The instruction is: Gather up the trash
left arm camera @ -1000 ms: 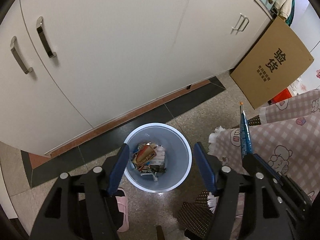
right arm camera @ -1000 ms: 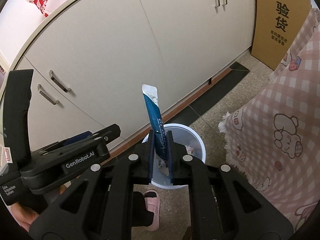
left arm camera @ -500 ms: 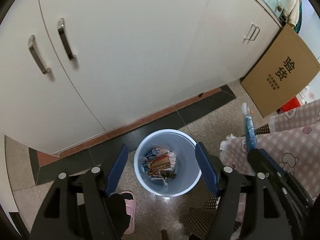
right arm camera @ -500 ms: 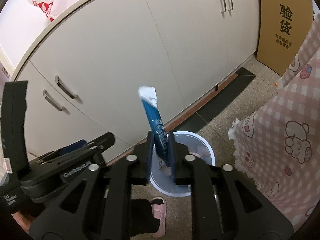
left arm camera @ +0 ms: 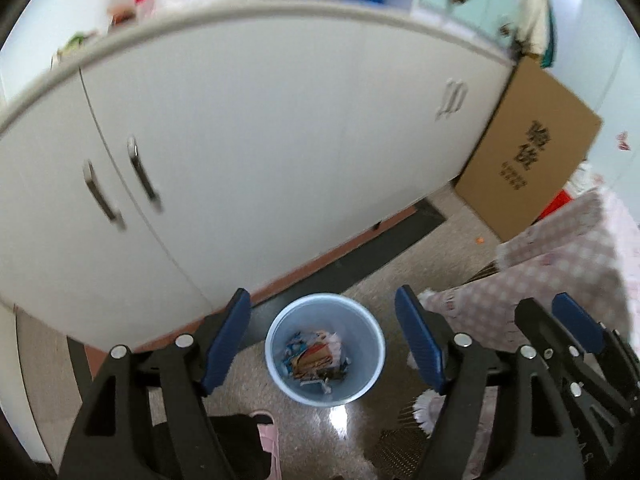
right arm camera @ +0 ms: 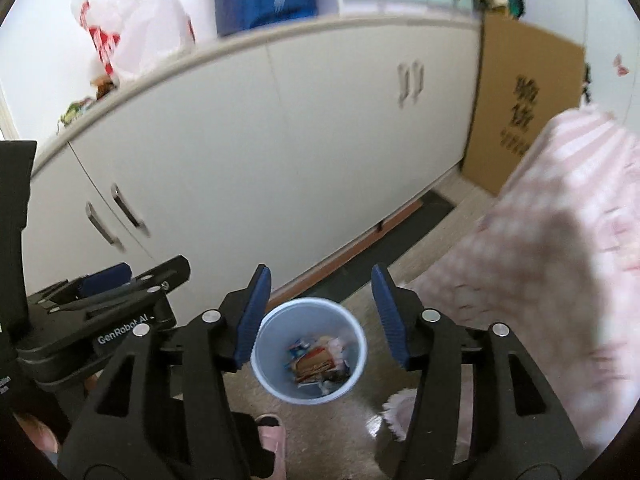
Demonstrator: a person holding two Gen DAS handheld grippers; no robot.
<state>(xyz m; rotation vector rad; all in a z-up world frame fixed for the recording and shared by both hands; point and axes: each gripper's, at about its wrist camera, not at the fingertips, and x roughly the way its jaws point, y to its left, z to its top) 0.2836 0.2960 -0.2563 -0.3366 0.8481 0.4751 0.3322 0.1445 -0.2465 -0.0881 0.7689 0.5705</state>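
A pale blue waste bin (left arm camera: 280, 372) (right arm camera: 264, 376) stands on the speckled floor by the white cabinets, with crumpled wrappers (left arm camera: 314, 356) (right arm camera: 316, 360) lying inside. My left gripper (left arm camera: 322, 340) hangs high above the bin, its jaws opening wider with nothing between them. My right gripper (right arm camera: 320, 316) is also above the bin; its jaws are opening and the gap is empty. The blue sachet it held is no longer between its fingers. In the left wrist view the right gripper (left arm camera: 560, 328) shows at the right edge.
White cabinet doors (left arm camera: 248, 152) with metal handles fill the background. A cardboard box (left arm camera: 528, 160) leans at the right. A pink checked cloth (right arm camera: 540, 260) drapes at the right. A pink slipper (left arm camera: 266, 432) on a person's foot is below the bin. Bags (right arm camera: 132, 28) sit on the counter.
Both grippers have risen, so the bin looks smaller and the counter top has come into view. The right gripper has opened and the blue sachet is gone from between its fingers.
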